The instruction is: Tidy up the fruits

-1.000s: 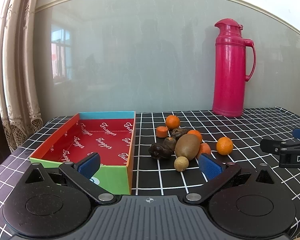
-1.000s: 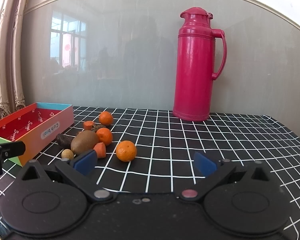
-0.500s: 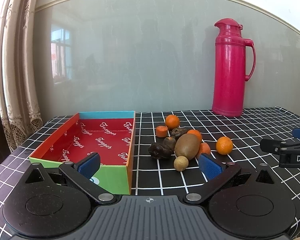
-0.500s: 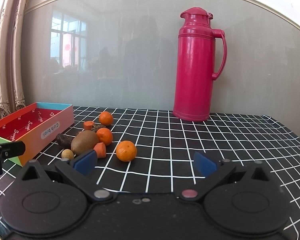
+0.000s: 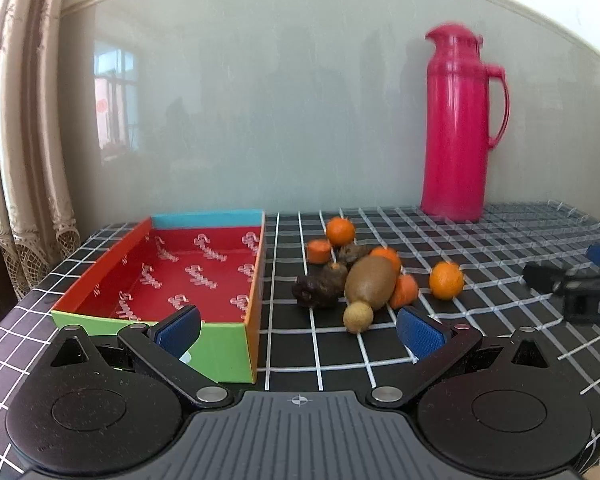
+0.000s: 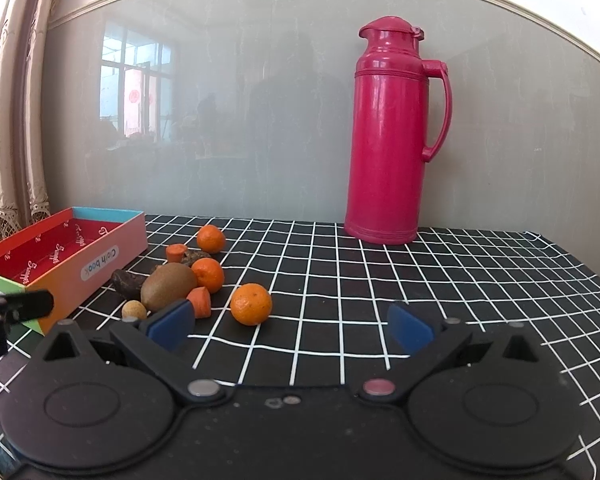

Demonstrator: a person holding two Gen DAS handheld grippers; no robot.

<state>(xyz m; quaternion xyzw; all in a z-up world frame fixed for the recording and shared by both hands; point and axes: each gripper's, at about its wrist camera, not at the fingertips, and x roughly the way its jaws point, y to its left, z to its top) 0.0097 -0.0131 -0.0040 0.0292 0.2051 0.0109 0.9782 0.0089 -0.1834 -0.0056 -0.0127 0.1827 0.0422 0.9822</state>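
Observation:
A pile of fruit lies on the black checked table: a brown kiwi (image 5: 370, 282) (image 6: 168, 286), a small tan round fruit (image 5: 358, 317) (image 6: 134, 311), dark wrinkled fruits (image 5: 314, 292), orange pieces and several tangerines. One tangerine (image 5: 446, 280) (image 6: 251, 304) sits apart to the right. An empty box with a red inside (image 5: 180, 276) (image 6: 66, 254) stands left of the pile. My left gripper (image 5: 299, 330) is open and empty, near the box's front corner. My right gripper (image 6: 290, 326) is open and empty, just behind the lone tangerine.
A tall pink thermos (image 5: 458, 128) (image 6: 392, 136) stands at the back by the glossy wall. A curtain (image 5: 16, 140) hangs at the left. The right gripper shows at the right edge of the left wrist view (image 5: 580, 292).
The left wrist view has shifted slightly and is blurred, so the left gripper is moving a little. The right gripper and the fruit have not moved.

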